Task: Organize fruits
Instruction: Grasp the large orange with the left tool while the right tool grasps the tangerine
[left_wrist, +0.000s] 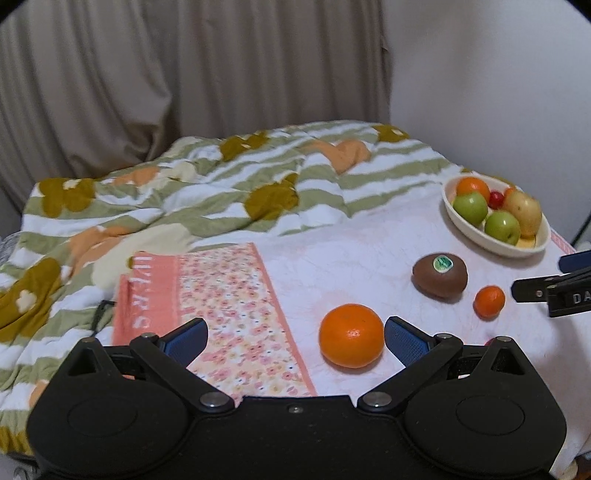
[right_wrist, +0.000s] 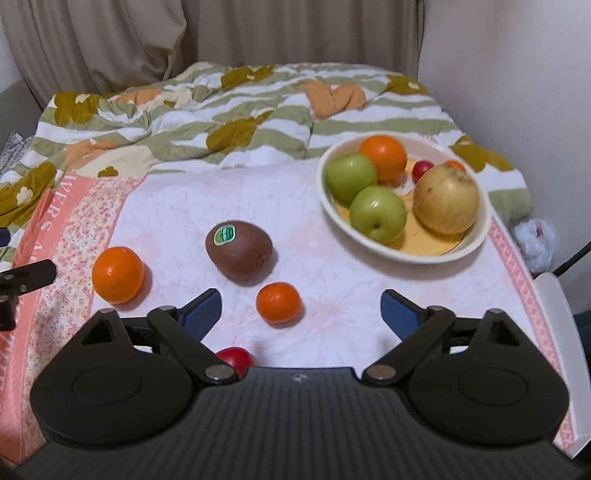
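Fingers of the left gripper stand wide apart over the white bedsheet, holding nothing, with the large orange between them, close beside the right blue pad. The right gripper is spread just as wide and empty, the small mandarin lying between its fingertips and a red cherry tomato half hidden against its body near the sheet's near edge. Beyond, the stickered kiwi lies mid-sheet, and the cream bowl toward the far right corner holds two green apples, an orange, a yellow apple and small red fruit, against the striped quilt.
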